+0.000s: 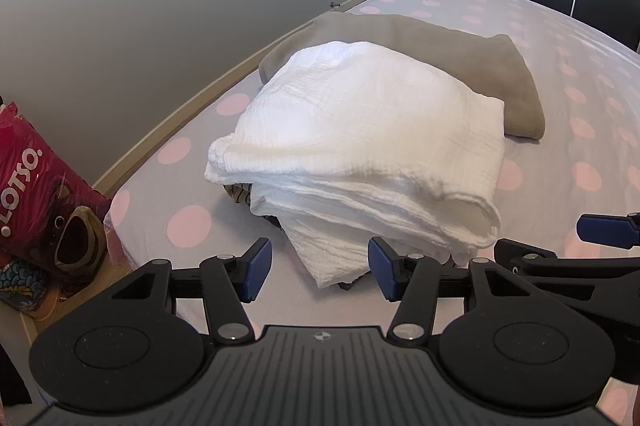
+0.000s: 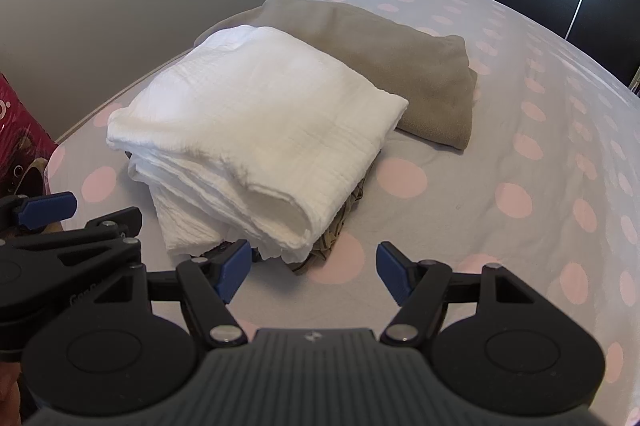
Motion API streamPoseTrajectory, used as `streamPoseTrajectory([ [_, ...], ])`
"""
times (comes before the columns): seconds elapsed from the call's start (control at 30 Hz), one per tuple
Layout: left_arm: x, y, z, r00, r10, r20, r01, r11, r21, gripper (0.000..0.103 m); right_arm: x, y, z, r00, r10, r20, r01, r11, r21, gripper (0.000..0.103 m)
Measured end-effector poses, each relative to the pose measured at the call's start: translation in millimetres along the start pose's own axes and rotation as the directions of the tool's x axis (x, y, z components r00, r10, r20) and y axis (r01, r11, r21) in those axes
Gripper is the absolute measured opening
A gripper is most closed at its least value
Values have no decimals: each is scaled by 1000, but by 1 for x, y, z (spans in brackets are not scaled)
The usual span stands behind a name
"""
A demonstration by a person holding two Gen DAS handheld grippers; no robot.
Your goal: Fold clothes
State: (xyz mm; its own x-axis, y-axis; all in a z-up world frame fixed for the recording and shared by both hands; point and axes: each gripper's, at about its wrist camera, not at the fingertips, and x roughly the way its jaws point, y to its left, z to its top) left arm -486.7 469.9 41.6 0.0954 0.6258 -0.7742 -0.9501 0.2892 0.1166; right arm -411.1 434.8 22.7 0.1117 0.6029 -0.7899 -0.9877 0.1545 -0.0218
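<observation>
Left wrist view: left hand-held gripper [image 1: 320, 272] open, empty; white folded cloth [image 1: 360, 145] at 12 o'clock on bed [image 1: 560, 185], its corner between the pads.
Right wrist view: right hand-held gripper [image 2: 314, 272] open, empty; cloth at 11 o'clock, possibly over a patterned garment [image 2: 344, 222]. Pinch the full layered edge.

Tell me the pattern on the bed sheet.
Grey bed sheet with pale pink polka dots, clearest in the right wrist view.
</observation>
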Motion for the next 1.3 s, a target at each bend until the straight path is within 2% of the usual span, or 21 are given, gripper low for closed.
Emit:
streamPoseTrajectory([
  [0.63,-4,-3,-1,1000,2,4,-2,1000,-6,48,-5,0,-2,1000,-13,11,13,1000,5,71],
  [1.3,-7,-7,-1,999,34,10,-34,999,-4,47,-8,-1,-4,999,-28,17,28,1000,0,71],
])
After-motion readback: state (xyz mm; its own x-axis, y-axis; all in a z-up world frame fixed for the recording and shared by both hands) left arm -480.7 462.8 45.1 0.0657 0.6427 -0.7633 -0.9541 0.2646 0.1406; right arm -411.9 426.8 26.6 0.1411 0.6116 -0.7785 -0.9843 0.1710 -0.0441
